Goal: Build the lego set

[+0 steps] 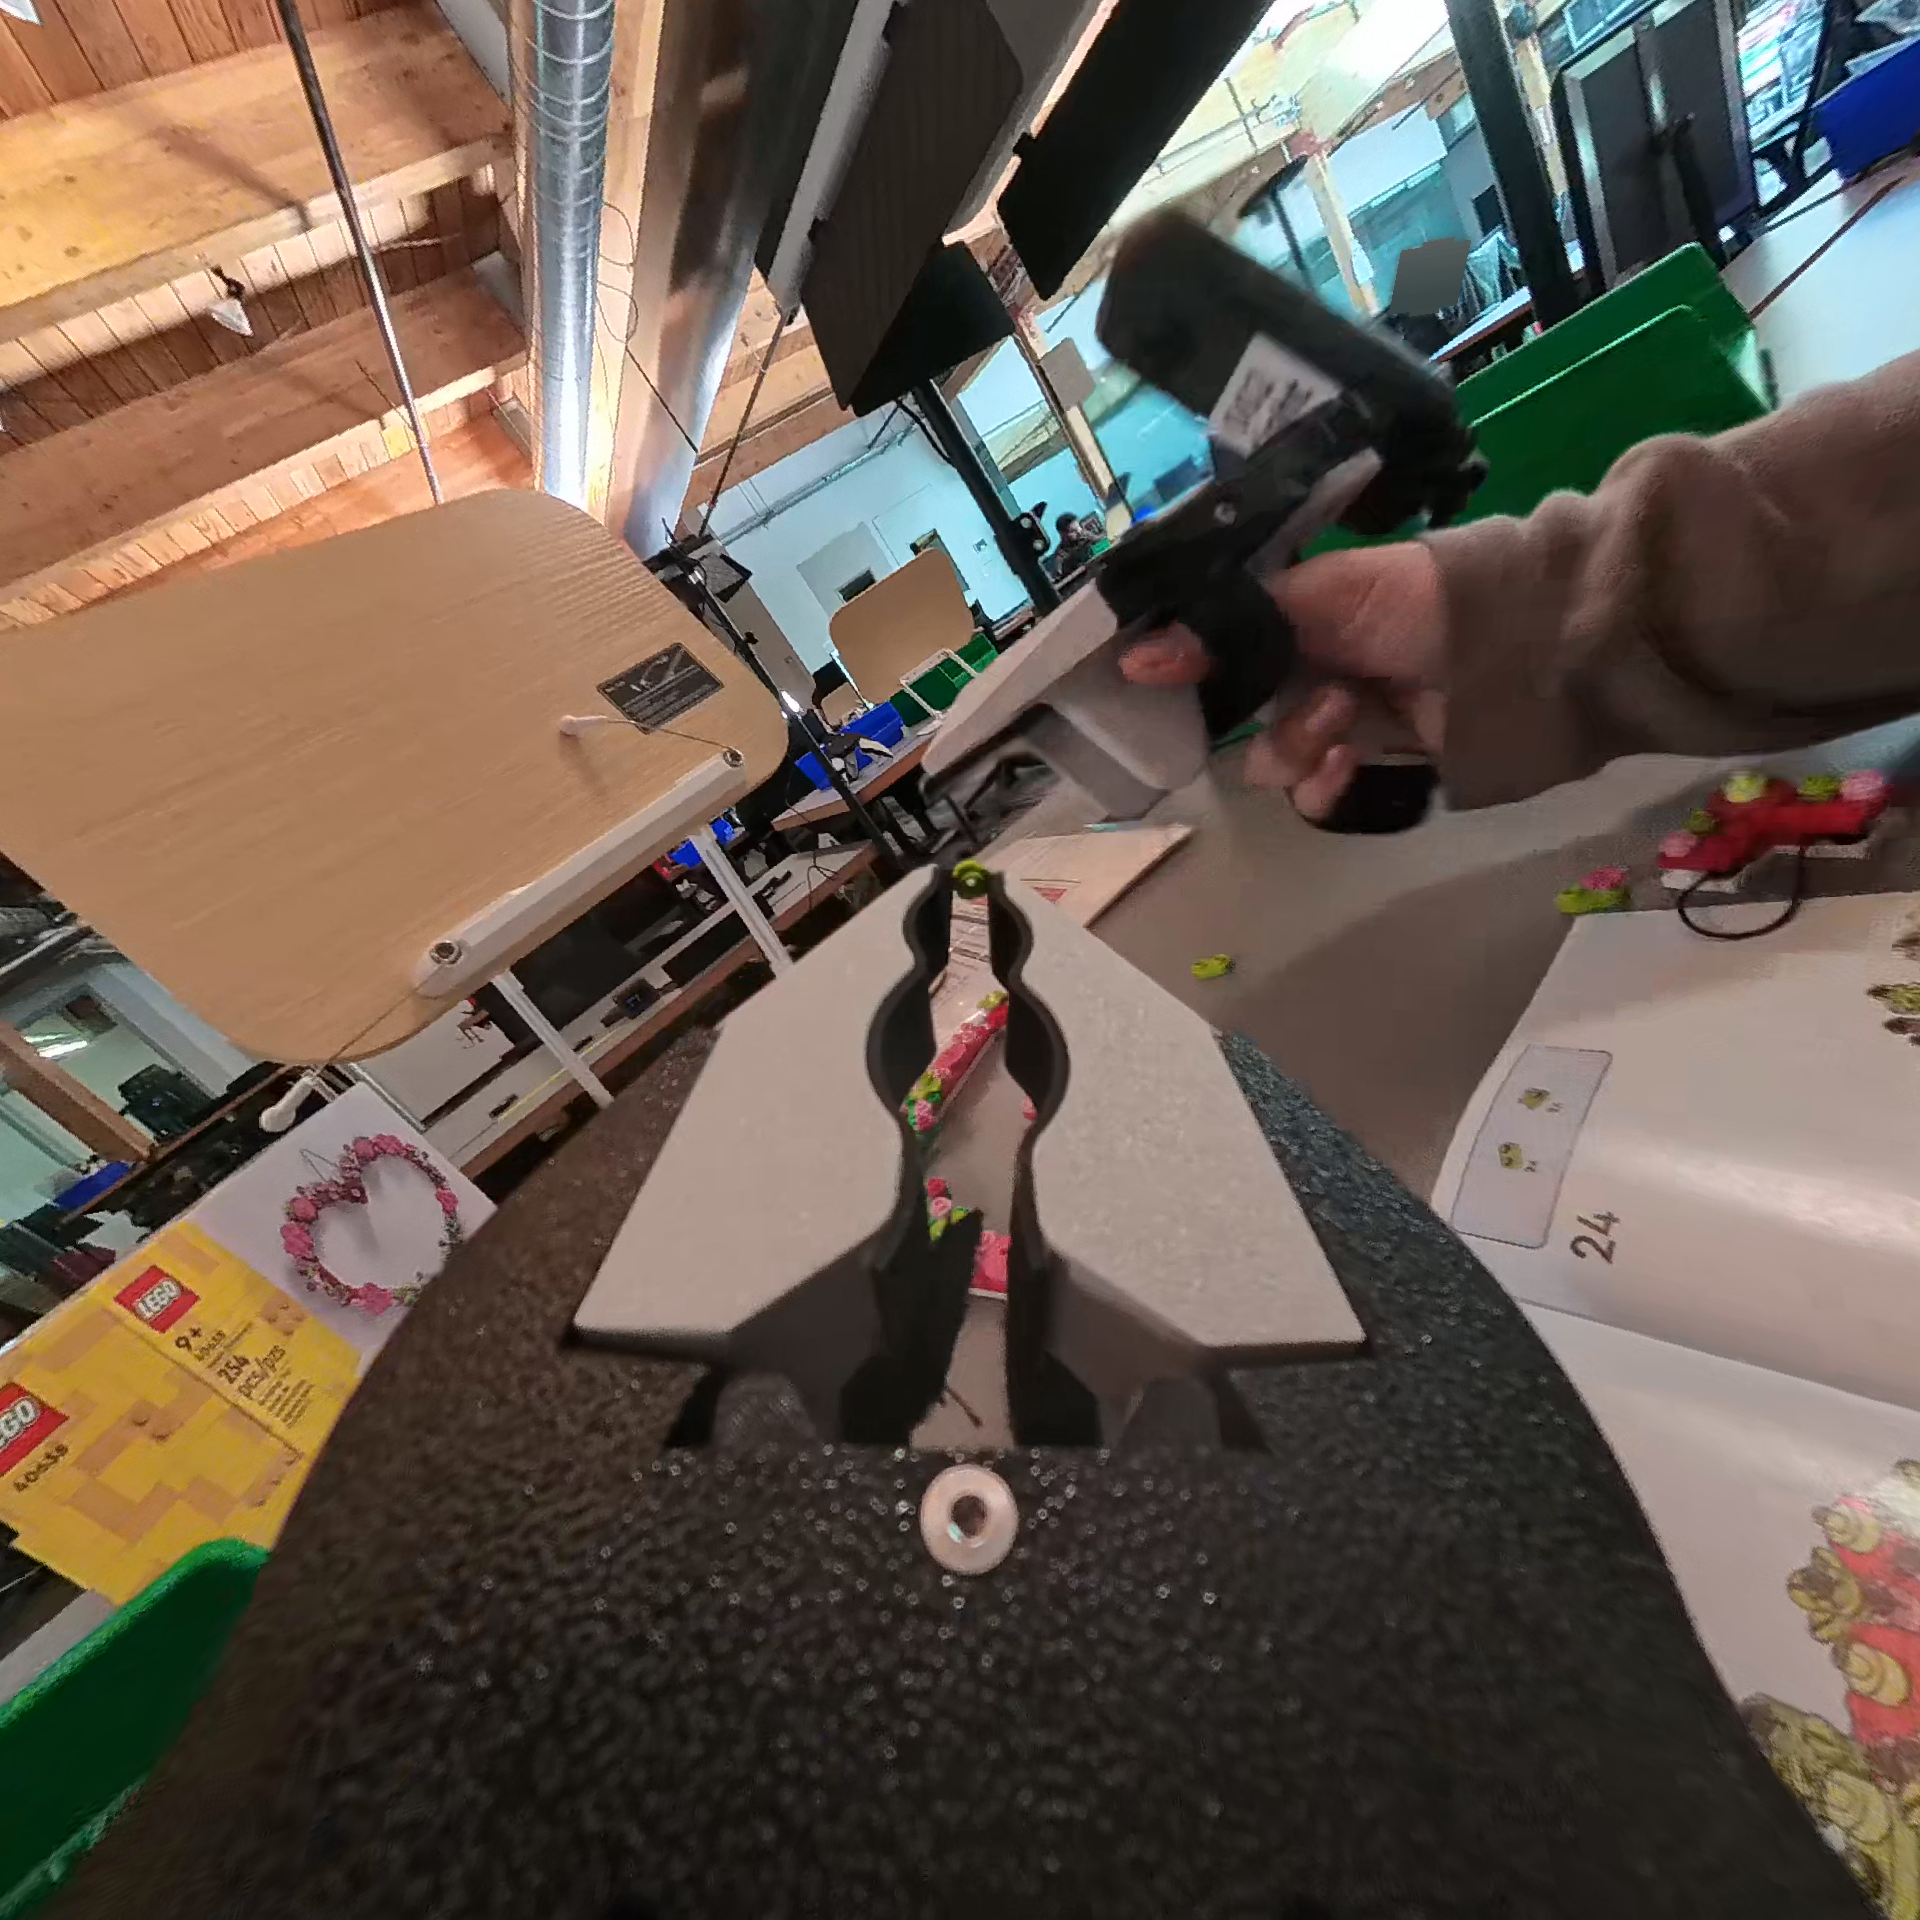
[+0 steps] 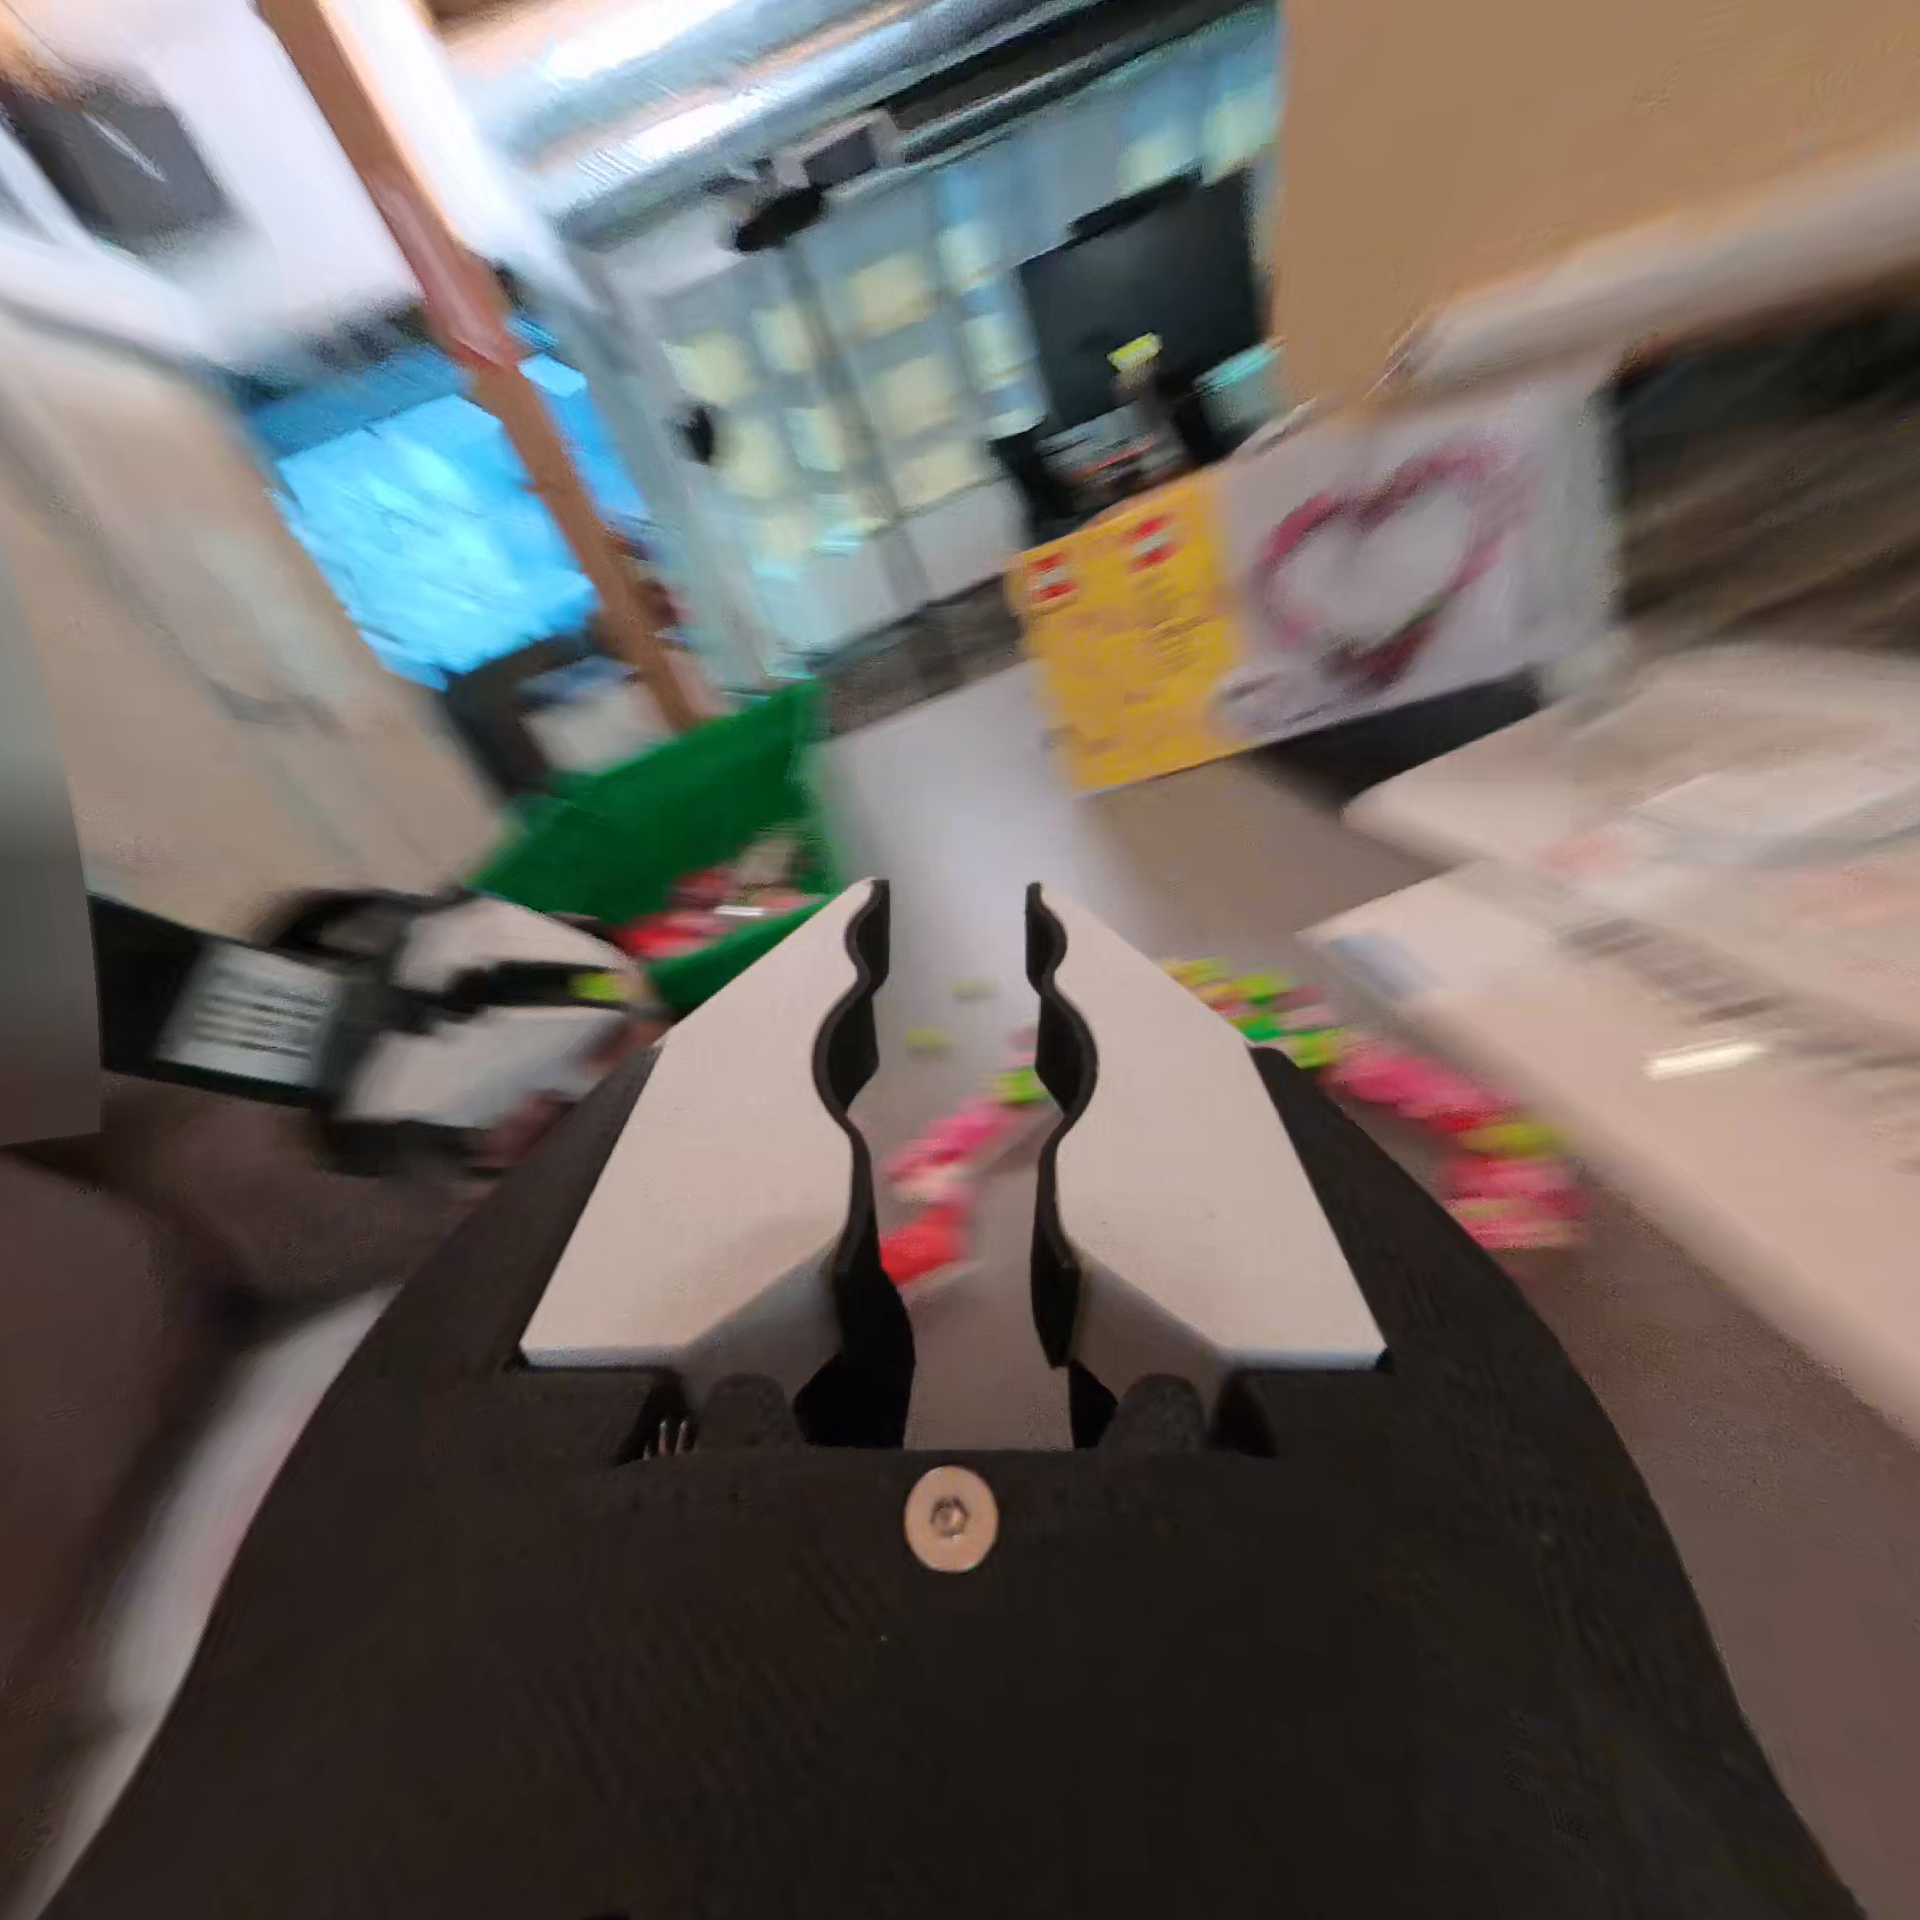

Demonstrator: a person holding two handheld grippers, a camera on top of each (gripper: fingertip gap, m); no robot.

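Note:
My left gripper is shut on a small lime-green lego piece, pinched at the fingertips and held up above the table. The right gripper shows farther off in a person's hand, over the table. In the blurred right wrist view my right gripper is open and empty, and the left gripper with the green piece shows at the left. A partly built red assembly with pink and green flowers lies on the table. Loose pink and green pieces are scattered below.
An open instruction booklet lies at the right. The yellow and white lego box stands at the left, also in the right wrist view. Green bins hold pieces. A loose green piece lies on the grey table.

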